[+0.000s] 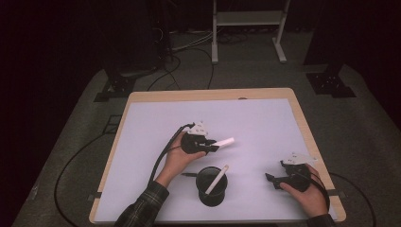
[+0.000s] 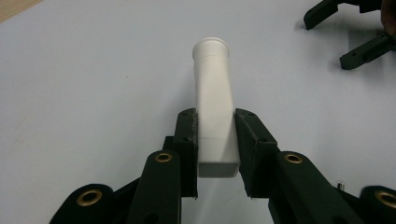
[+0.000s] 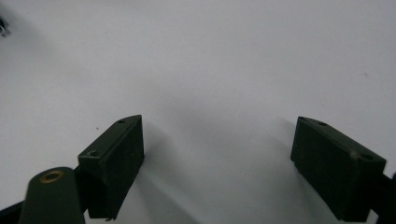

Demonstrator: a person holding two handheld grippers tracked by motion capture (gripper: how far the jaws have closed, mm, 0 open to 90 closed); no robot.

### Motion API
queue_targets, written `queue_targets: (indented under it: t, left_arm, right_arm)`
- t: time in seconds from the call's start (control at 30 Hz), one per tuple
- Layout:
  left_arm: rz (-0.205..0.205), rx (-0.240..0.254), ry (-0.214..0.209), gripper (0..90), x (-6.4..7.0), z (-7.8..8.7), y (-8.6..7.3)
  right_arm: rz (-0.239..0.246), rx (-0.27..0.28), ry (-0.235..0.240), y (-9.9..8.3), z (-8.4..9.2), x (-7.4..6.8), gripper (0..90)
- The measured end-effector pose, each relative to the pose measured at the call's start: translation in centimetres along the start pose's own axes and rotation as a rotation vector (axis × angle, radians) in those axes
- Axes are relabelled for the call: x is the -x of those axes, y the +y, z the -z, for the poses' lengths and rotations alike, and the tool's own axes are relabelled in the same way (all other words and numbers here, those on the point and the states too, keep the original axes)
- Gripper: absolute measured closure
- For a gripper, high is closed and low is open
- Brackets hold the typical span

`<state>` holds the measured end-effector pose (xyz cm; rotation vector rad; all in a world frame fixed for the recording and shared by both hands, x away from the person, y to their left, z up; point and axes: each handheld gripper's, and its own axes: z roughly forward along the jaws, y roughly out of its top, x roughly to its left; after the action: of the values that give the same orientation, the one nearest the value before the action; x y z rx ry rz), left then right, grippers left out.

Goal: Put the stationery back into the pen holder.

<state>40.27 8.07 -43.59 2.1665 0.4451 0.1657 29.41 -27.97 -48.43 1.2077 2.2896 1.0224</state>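
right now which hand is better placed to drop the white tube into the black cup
Left. The left gripper is already shut on the white tube, beside the black cup. The right gripper is open and holds nothing.

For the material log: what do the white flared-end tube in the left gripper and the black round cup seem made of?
White flared-end tube: probably matte plastic, with an even, dull surface and a moulded lip. Black round cup: likely plastic or metal; too dark to tell.
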Motion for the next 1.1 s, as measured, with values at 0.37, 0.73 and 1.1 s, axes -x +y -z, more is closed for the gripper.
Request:
queue_targets:
  t: [0.37,0.73,1.1]
  left_arm:
    - [0.009,0.020,0.011,71.0,0.3,2.2,-0.3]
    - [0.021,0.044,0.035,70.9,0.5,4.7,-0.8]
    - [0.000,0.052,0.037,71.0,1.5,6.5,-1.0]
  right_arm:
    - [0.000,0.000,0.000,0.0,0.0,0.0,16.0]
    - [0.001,-0.001,0.000,0.0,0.0,0.0,16.0]
    - [0.001,-0.001,0.000,0.0,0.0,0.0,16.0]
